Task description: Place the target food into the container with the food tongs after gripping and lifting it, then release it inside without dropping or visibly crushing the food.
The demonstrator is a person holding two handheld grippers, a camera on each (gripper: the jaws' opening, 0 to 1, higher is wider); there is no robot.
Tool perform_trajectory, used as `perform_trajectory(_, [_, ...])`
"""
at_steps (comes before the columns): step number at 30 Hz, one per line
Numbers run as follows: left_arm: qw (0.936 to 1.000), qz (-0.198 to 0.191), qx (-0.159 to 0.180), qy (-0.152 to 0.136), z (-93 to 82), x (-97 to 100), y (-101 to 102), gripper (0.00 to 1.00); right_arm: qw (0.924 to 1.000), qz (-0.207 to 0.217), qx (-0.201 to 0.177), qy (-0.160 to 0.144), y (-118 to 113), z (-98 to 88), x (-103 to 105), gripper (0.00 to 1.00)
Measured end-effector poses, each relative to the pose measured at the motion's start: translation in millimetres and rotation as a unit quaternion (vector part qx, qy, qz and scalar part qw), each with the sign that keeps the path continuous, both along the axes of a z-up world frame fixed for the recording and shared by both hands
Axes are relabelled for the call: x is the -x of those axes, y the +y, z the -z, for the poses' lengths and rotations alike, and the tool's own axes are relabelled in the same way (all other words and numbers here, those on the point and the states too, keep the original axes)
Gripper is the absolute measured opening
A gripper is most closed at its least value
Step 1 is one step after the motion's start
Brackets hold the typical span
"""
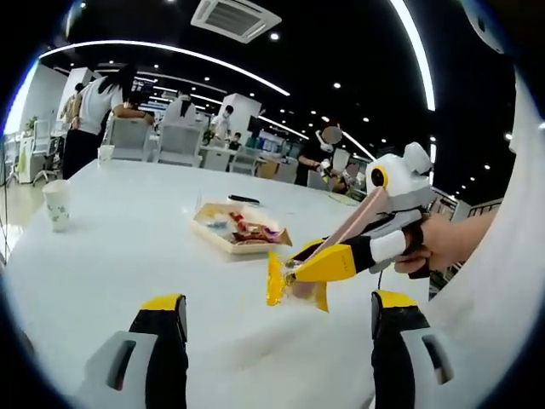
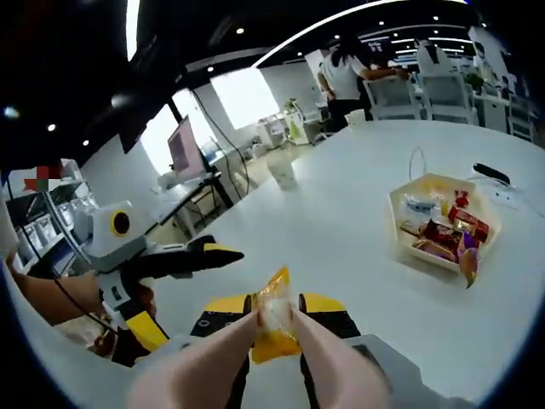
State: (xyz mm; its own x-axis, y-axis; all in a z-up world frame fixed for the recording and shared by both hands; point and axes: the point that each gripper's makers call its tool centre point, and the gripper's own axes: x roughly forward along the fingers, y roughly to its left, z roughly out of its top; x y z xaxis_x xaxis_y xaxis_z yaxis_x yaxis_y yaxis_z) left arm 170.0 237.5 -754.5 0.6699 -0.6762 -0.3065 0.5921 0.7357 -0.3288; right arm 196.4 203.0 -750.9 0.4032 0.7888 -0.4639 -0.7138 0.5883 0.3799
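Observation:
A yellow snack packet (image 1: 276, 285) hangs above the white table (image 1: 128, 256), pinched between the tips of beige food tongs (image 1: 358, 217). My right gripper (image 1: 328, 264) is shut on the tongs, squeezing their two arms together. In the right gripper view the tongs (image 2: 213, 358) rise from the bottom and clamp the packet (image 2: 274, 319) between my right gripper's (image 2: 274, 305) yellow jaws. A cream hexagonal container (image 1: 213, 228) with several wrapped snacks lies beyond, apart from the packet; the container (image 2: 398, 204) lies to the right. My left gripper (image 1: 277, 300) is open with nothing in it, and the left gripper (image 2: 209, 253) is at the left, held by a hand.
A paper cup (image 1: 57, 204) stands at the table's left, and the same cup (image 2: 282, 173) sits at the far edge. A black pen-like object (image 2: 491, 173) lies behind the container. People, chairs and desks are at the back. The table edge runs near my left gripper.

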Motion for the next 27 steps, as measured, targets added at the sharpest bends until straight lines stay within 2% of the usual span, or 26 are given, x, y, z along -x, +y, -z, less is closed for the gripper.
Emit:
perform_trajectory(8, [1.0, -0.001, 0.001, -0.005, -1.0, 0.6, -3.7, 0.89, 0.9999, 0.003, 0.0, -0.012, -3.3, -10.9, -5.0, 0.21])
perform_trajectory(19, [0.9999, -0.007, 0.008, -0.012, -6.2, -2.4, -4.5, 0.89, 0.9989, 0.006, 0.004, -0.047, -10.0, -33.6, -17.0, 0.22])
perform_trajectory(21, [0.9999, -0.008, 0.008, -0.013, -6.5, -2.6, -5.4, 0.9, 0.9988, 0.007, 0.004, -0.049, -11.4, -34.7, -18.3, 0.22])
perform_trajectory(23, [0.9998, -0.006, 0.01, -0.013, -7.2, -2.3, -7.8, 0.9, 0.999, 0.025, -0.023, -0.028, -12.7, -39.0, -20.6, 0.22])
perform_trajectory(26, [0.9998, -0.004, 0.013, -0.014, -8.6, -2.1, -10.5, 0.9, 0.9983, 0.016, 0.005, -0.056, -16.2, -41.0, -22.1, 0.22])
perform_trajectory(27, [0.9998, -0.004, 0.014, -0.015, -8.7, -2.2, -10.6, 0.9, 0.9985, 0.016, 0.002, -0.053, -15.7, -42.1, -21.4, 0.22])
